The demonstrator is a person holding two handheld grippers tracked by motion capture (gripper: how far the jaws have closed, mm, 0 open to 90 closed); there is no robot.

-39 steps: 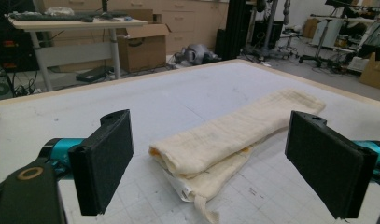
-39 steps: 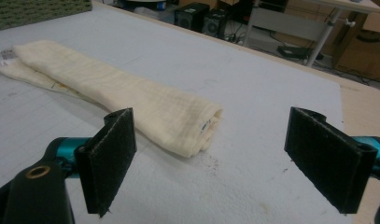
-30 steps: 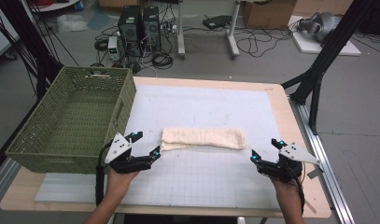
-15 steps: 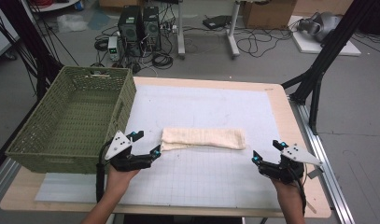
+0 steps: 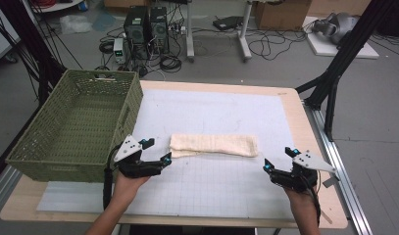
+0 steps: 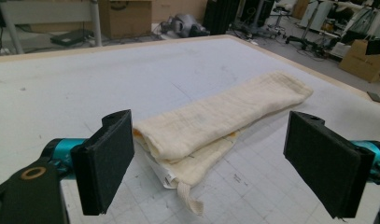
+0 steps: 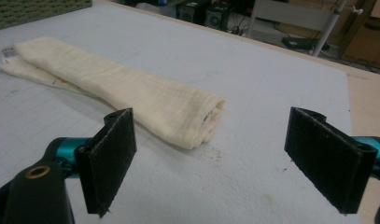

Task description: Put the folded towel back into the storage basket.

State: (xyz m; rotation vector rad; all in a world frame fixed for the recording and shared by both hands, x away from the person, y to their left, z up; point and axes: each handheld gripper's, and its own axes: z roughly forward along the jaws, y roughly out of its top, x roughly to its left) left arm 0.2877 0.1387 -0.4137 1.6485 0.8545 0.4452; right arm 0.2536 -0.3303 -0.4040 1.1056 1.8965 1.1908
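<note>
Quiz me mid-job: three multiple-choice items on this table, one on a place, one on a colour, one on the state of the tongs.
1. Where does the cloth lie?
A. in the basket
B. on the mat between the two tongs
C. on the floor

2. What colour is the basket?
A. green
B. red
C. white

3. How do the left tongs stand?
A. shut on the cloth
B. shut on nothing
C. open, close before the cloth's end

Answers:
1 B: in the high view it rests on the white mat, with the right tongs off its other end.
2 A: its woven walls are olive green.
3 C: the left gripper view shows both pads wide apart with the cloth's end between and ahead of them.
</note>
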